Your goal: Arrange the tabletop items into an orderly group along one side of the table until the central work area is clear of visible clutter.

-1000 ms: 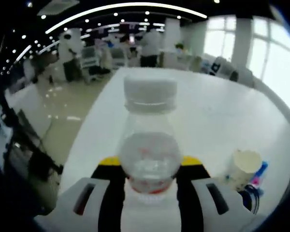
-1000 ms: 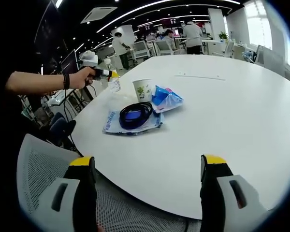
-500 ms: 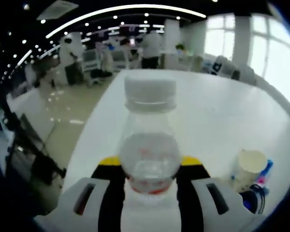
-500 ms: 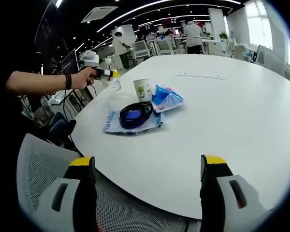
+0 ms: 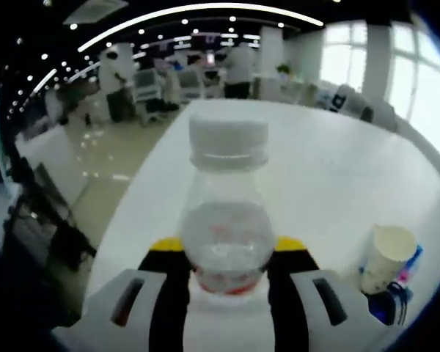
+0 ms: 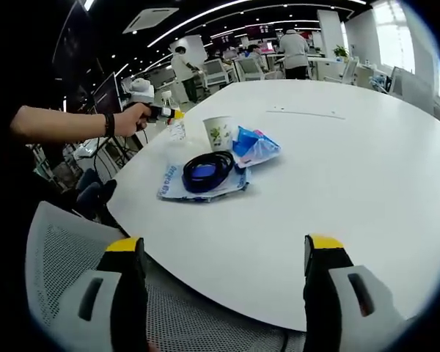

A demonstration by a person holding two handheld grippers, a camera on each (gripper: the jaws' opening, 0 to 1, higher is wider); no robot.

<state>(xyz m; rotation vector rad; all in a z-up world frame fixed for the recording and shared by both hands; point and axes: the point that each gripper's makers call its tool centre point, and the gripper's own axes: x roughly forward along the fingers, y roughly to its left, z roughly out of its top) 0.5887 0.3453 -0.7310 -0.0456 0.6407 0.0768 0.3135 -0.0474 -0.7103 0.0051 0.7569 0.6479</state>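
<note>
across the last second the left gripper view has swung a little: the paper cup (image 5: 391, 257) now sits lower and further to the right in it than it did, and the background has slid, while the bottle (image 5: 227, 220) keeps the same place between the jaws. that reads as the hand carrying the bottle along, not as the things on the table shifting. in the right gripper view the change is slight, the left gripper (image 6: 177, 115) with the bottle (image 6: 177, 129) having edged a touch nearer the paper cup (image 6: 219, 134).

the left gripper (image 5: 227, 253) is clamped on the bottle, its yellow-tipped jaws pressing the clear body just under the shoulder, white cap upright above them. the bottle appears to be at the table (image 6: 352, 169) edge, just beside the cup; whether its base touches the top cannot be told.

the right gripper (image 6: 224, 257) hangs with its jaws wide apart and nothing between them, well apart from the cluster, over a mesh chair back (image 6: 59, 249) at the near rim.

the cup, the blue packet (image 6: 254, 147), the coiled black cable (image 6: 203, 170) and the flat pouch (image 6: 194, 187) under it already lie close together near one side. judged so, the bottle is likely the last piece to join, and the centre of the table is nearly bare.
</note>
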